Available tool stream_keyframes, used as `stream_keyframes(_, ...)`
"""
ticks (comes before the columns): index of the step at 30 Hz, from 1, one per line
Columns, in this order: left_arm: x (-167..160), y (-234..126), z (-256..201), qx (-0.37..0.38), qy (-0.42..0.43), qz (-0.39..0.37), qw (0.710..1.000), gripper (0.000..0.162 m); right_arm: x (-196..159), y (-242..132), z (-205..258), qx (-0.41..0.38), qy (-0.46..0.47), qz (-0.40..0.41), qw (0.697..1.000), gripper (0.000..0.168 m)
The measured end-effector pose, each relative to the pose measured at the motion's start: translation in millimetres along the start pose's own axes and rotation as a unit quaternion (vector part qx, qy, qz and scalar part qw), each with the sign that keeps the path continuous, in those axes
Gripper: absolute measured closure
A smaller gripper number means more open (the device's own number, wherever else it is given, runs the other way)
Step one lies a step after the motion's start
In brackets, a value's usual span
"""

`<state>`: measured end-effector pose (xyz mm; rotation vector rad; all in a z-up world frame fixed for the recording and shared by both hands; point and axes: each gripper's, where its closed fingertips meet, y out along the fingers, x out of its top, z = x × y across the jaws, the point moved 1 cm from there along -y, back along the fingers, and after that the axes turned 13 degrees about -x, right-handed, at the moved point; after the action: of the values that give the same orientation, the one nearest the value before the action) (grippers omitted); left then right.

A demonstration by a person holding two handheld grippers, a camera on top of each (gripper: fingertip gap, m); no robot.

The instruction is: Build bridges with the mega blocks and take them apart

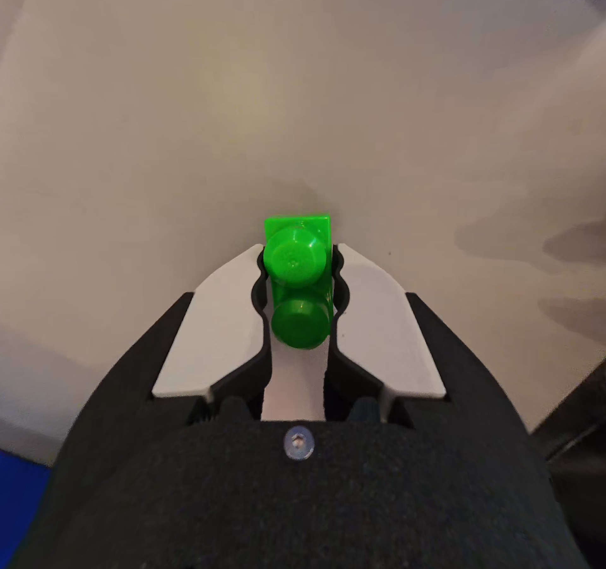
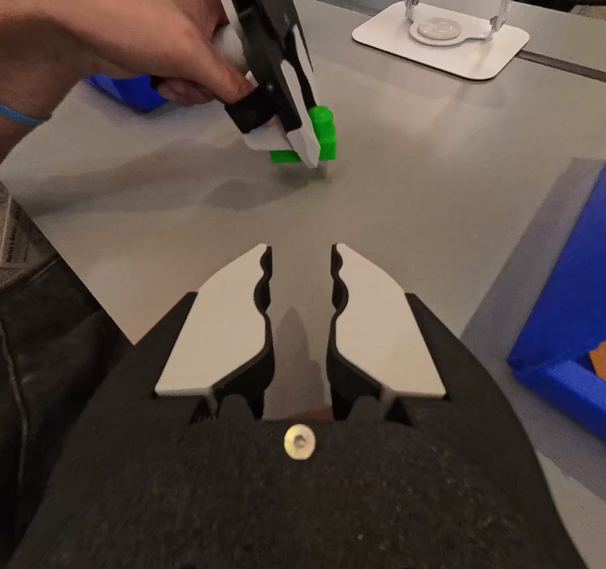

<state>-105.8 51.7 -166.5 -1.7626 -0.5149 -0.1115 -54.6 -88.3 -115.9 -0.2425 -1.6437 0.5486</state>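
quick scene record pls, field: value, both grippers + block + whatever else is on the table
left gripper: shut on green block, tips near the table
green block: two studs, clamped between the pads
right gripper: open, empty, above bare table
table: grey
blue bins: one at right, one behind the hand
white stand: far side

A grey table (image 2: 410,192) carries a white stand base (image 2: 439,51) at its far edge. A blue bin (image 2: 567,307) sits at the table's right side, another blue bin (image 2: 131,91) toward its left.
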Motion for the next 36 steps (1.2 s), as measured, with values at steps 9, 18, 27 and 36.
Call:
stream_keyframes(9, -6, 11, 4, 0.012, 0.002, -0.011, 1.000, 0.121, -12, 12, -6, -0.010, 0.029, 0.034, 0.999, 0.129)
stream_keyframes(18, -87, -87, -42, -0.015, -0.005, -0.264, 0.964, 0.102, 26, 101, 14, -0.054, 0.019, 0.068, 0.996, 0.089)
stream_keyframes(27, -174, -88, -82, -0.048, -0.036, -0.369, 0.928, 0.110, 24, 162, 35, -0.058, 0.002, 0.138, 0.989, 0.097)
stream_keyframes(36, -189, -88, -71, 0.038, 0.009, -0.327, 0.944, 0.111, 122, 36, -50, -0.174, -0.023, -0.034, 0.984, 0.097)
